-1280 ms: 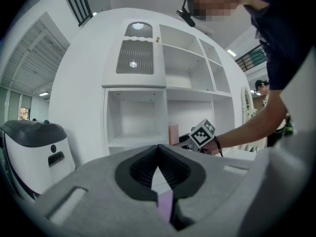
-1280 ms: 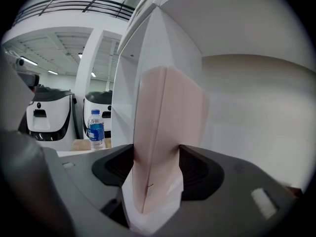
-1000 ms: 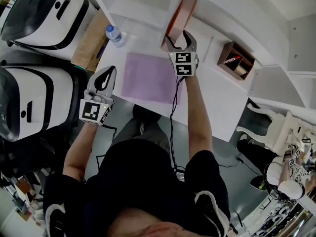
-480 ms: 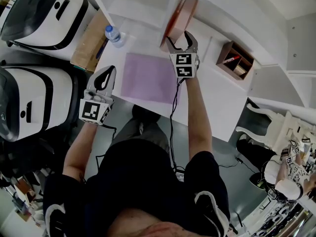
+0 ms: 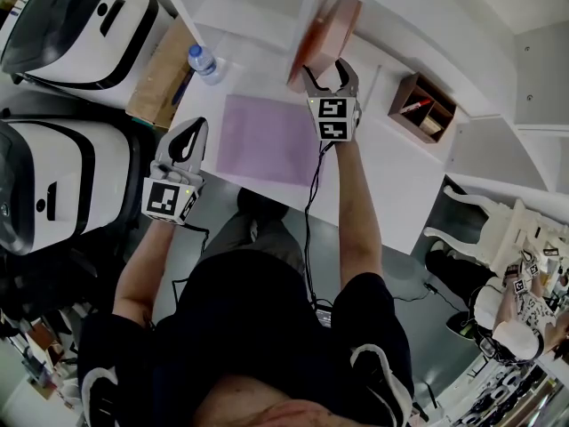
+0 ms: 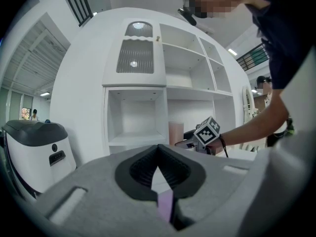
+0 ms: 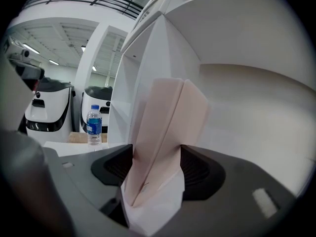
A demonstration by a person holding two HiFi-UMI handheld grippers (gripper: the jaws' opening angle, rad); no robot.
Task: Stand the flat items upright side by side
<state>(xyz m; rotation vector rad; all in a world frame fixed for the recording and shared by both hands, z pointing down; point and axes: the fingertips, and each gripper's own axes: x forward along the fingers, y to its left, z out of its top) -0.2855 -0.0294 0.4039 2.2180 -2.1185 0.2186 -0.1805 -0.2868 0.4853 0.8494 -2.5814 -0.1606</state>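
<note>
Two pink flat items (image 5: 325, 27) stand leaning together in a white shelf compartment (image 5: 267, 3) at the back of the table. My right gripper (image 5: 326, 71) is shut on their near edge. In the right gripper view the pink flat items (image 7: 165, 127) fill the gap between both pads in a narrow V. A purple mat (image 5: 267, 140) lies flat on the white table (image 5: 391, 185). My left gripper (image 5: 188, 140) is held off the table's left edge, shut and empty. In the left gripper view the left gripper (image 6: 159, 174) points toward the shelf, with a strip of purple mat (image 6: 165, 206) showing below its jaws.
A water bottle (image 5: 206, 63) stands at the table's left back corner beside a cardboard box (image 5: 160, 74). A wooden organizer (image 5: 425, 108) sits at the right. Two large white machines (image 5: 71, 25) stand to the left, and a white chair (image 5: 480, 229) to the right.
The right gripper has shifted slightly with the pink items, which now lean a little more to the right in the compartment. The left gripper has not moved.
</note>
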